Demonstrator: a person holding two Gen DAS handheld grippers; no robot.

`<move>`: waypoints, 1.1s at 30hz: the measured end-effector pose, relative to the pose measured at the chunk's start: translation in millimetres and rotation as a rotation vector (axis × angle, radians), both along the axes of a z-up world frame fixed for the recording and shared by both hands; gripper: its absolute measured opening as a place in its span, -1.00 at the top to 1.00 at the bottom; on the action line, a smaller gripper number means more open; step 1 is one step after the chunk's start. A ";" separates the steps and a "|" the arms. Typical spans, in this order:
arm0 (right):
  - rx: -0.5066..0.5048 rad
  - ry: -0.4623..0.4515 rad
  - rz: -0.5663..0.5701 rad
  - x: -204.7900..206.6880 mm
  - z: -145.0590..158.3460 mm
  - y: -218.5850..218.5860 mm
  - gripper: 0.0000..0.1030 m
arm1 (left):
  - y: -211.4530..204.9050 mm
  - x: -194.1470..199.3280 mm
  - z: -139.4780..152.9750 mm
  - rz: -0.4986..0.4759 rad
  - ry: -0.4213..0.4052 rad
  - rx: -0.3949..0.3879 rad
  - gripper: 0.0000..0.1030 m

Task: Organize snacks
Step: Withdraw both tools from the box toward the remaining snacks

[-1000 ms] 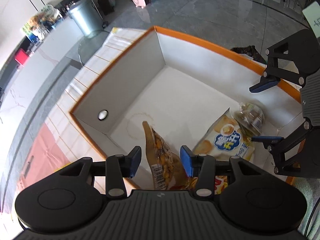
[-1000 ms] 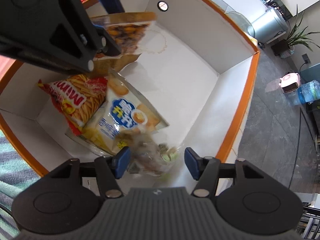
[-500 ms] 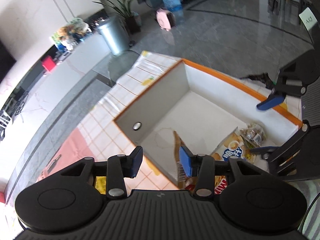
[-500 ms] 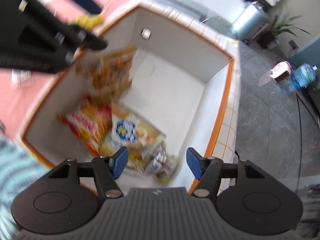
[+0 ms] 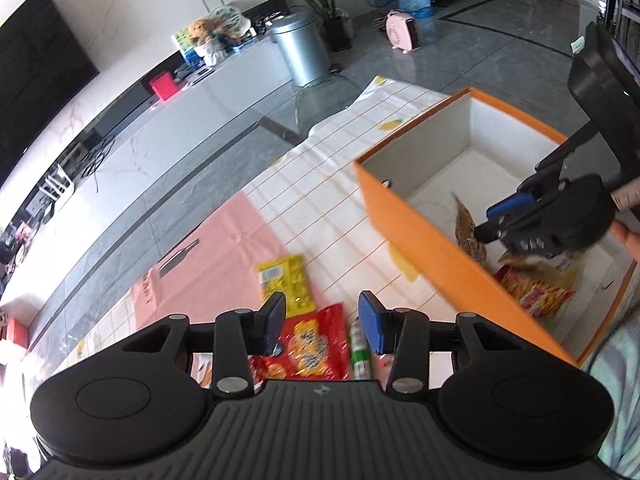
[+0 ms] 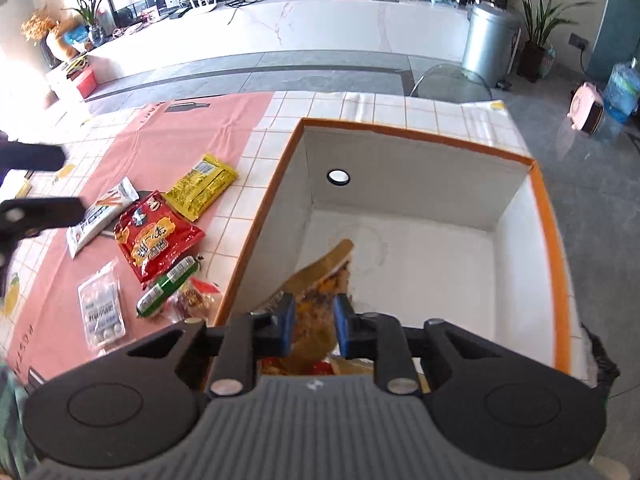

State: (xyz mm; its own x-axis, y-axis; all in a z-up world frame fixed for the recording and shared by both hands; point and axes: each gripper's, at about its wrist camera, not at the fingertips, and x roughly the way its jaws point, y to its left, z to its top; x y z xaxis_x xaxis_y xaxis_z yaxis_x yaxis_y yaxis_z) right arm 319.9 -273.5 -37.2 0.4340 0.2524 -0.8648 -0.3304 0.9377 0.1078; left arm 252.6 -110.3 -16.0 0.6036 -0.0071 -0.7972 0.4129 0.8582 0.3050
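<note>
An orange box (image 6: 552,240) with white inside stands on the tiled table. Inside it, a brown snack bag (image 6: 324,276) leans near the left wall. My right gripper (image 6: 315,322) is shut on this bag's near edge. In the left wrist view the same right gripper (image 5: 486,224) reaches into the box (image 5: 420,240) beside the brown bag (image 5: 466,224), above a red fries bag (image 5: 536,292). Outside the box, my left gripper (image 5: 323,320) hangs open and empty over a red packet (image 5: 316,340). A yellow packet (image 5: 286,280) and a green tube (image 5: 360,352) lie next to it.
On the pink cloth left of the box lie the red packet (image 6: 156,240), yellow packet (image 6: 200,190), green tube (image 6: 168,288), a white stick pack (image 6: 104,216) and a clear blister pack (image 6: 100,308). A grey bin (image 6: 488,44) stands on the floor beyond the table.
My left gripper has pulled up and out of the box, leaving the brown bag inside, and now hangs over the table snacks. The right gripper swung from the clear packet to the brown bag and closed.
</note>
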 end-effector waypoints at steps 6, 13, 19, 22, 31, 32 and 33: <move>0.016 0.052 -0.032 18.8 -23.1 7.4 0.70 | 34.1 -6.0 -13.8 0.047 0.049 -0.027 0.01; -0.006 0.054 -0.060 11.0 -15.3 7.3 0.67 | 65.3 -28.6 -12.0 0.087 0.093 -0.115 0.01; -0.018 -0.018 -0.077 -26.6 24.9 14.6 0.62 | 77.2 -57.9 13.0 0.098 0.047 -0.141 0.01; 0.021 -0.055 -0.060 -52.6 44.7 25.7 0.59 | 87.1 -75.5 24.6 0.122 0.027 -0.174 0.01; 0.136 -0.182 -0.068 -136.5 63.1 68.6 0.48 | 117.1 -127.0 28.9 0.291 -0.030 -0.317 0.01; 0.151 -0.188 -0.079 -144.1 60.8 72.3 0.48 | 118.9 -131.8 27.1 0.310 -0.031 -0.337 0.01; 0.162 -0.191 -0.091 -150.8 58.2 76.1 0.48 | 120.1 -137.4 24.7 0.330 -0.033 -0.361 0.01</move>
State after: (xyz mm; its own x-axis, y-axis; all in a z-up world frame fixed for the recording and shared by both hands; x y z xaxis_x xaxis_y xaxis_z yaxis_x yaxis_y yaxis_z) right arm 169.1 -197.4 21.0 0.6129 0.3336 -0.7163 -0.2743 0.9400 0.2031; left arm 115.1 9.7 8.7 0.6454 -0.0838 -0.7593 0.0963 0.9950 -0.0279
